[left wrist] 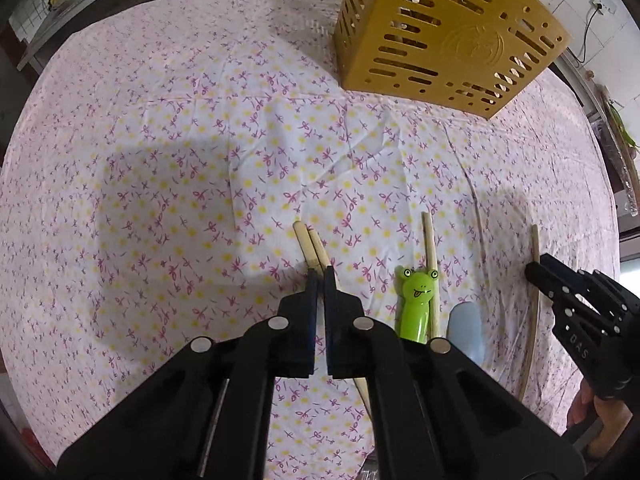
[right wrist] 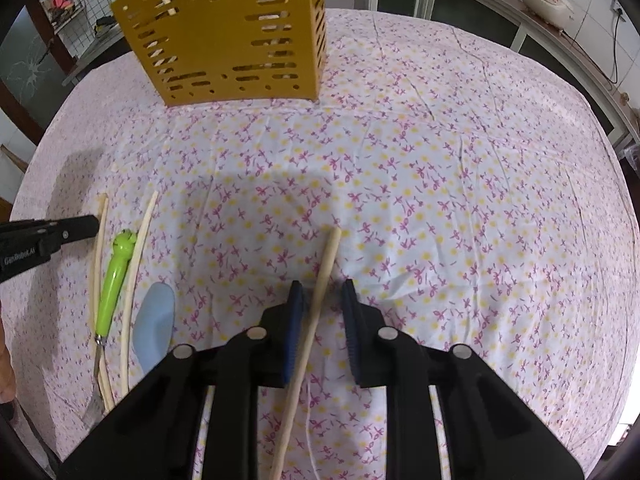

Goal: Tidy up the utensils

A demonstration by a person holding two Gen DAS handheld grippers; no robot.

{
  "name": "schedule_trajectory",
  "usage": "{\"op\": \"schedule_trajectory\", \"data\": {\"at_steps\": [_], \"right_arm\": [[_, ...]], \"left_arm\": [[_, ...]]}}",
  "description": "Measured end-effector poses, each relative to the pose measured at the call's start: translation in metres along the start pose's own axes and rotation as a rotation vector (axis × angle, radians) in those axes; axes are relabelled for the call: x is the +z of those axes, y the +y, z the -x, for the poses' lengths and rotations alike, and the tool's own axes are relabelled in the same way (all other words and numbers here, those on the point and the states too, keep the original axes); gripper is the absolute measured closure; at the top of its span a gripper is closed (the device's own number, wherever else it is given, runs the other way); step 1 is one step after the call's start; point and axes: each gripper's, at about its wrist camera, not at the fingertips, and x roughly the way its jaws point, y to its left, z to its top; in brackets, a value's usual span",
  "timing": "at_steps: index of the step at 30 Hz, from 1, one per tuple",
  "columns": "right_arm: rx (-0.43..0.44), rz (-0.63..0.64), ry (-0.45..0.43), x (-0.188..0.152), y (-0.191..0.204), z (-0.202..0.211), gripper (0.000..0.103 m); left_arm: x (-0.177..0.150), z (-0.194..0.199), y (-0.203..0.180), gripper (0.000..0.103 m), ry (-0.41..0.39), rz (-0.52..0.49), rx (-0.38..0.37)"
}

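A yellow slotted utensil holder (left wrist: pixel 444 36) stands at the far side of the table; it also shows in the right wrist view (right wrist: pixel 232 36). My left gripper (left wrist: pixel 319 276) is shut on a pair of wooden chopsticks (left wrist: pixel 310 246) whose tips stick out past the fingers. My right gripper (right wrist: pixel 322 292) is open, with a single wooden chopstick (right wrist: pixel 316 308) lying between its fingers on the cloth. A green frog-handled utensil (right wrist: pixel 116 272), a pale blue spatula (right wrist: pixel 154 320) and more chopsticks (right wrist: pixel 138 252) lie between the two grippers.
The round table wears a floral cloth (right wrist: pixel 440 200). A rice cooker (right wrist: pixel 548 0) sits on a counter behind. A wire rack (left wrist: pixel 44 4) with items stands at the back left.
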Motion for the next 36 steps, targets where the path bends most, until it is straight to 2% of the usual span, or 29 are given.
{"op": "schedule_trajectory", "data": {"at_steps": [4, 11, 15, 16, 18, 20, 22, 24, 27, 29, 30, 33, 36], "right_arm": [[0.014, -0.006, 0.007, 0.002, 0.000, 0.000, 0.093], [0.018, 0.006, 0.017, 0.000, -0.001, 0.001, 0.093], [0.029, 0.004, 0.022, 0.002, -0.003, -0.001, 0.093], [0.034, 0.001, 0.022, 0.002, -0.003, -0.001, 0.093], [0.039, 0.001, 0.021, 0.003, -0.004, -0.002, 0.093], [0.041, 0.001, 0.019, 0.003, -0.007, -0.002, 0.093], [0.044, 0.002, 0.015, 0.002, -0.009, -0.001, 0.093], [0.049, 0.004, 0.011, 0.000, -0.010, 0.000, 0.093], [0.058, 0.000, 0.001, -0.002, -0.014, 0.004, 0.093], [0.070, -0.004, -0.011, -0.004, -0.017, 0.008, 0.093], [0.076, -0.006, -0.018, -0.005, -0.019, 0.011, 0.093], [0.084, -0.010, -0.053, -0.006, -0.022, 0.024, 0.094], [0.086, -0.007, -0.061, -0.009, -0.025, 0.028, 0.094]], "left_arm": [[-0.002, -0.002, -0.002, 0.101, 0.011, 0.008, -0.009], [-0.007, 0.000, 0.008, 0.101, 0.024, 0.019, -0.018], [-0.007, -0.003, 0.000, 0.099, 0.033, 0.003, -0.011], [-0.005, -0.004, -0.001, 0.096, 0.042, 0.000, -0.013], [-0.001, -0.011, -0.002, 0.081, 0.083, -0.007, -0.027], [0.001, -0.012, -0.006, 0.081, 0.085, -0.018, -0.012], [0.000, -0.012, -0.007, 0.087, 0.074, -0.003, 0.019], [-0.002, -0.011, -0.008, 0.087, 0.062, -0.009, 0.023], [-0.007, -0.008, -0.007, 0.089, 0.048, 0.001, -0.013], [-0.010, -0.003, -0.004, 0.094, 0.041, 0.008, -0.039], [-0.012, 0.001, -0.003, 0.103, 0.036, 0.011, -0.050], [-0.016, 0.012, -0.003, 0.103, 0.023, -0.002, -0.080], [-0.019, 0.014, -0.005, 0.103, 0.016, -0.023, -0.046]]}}
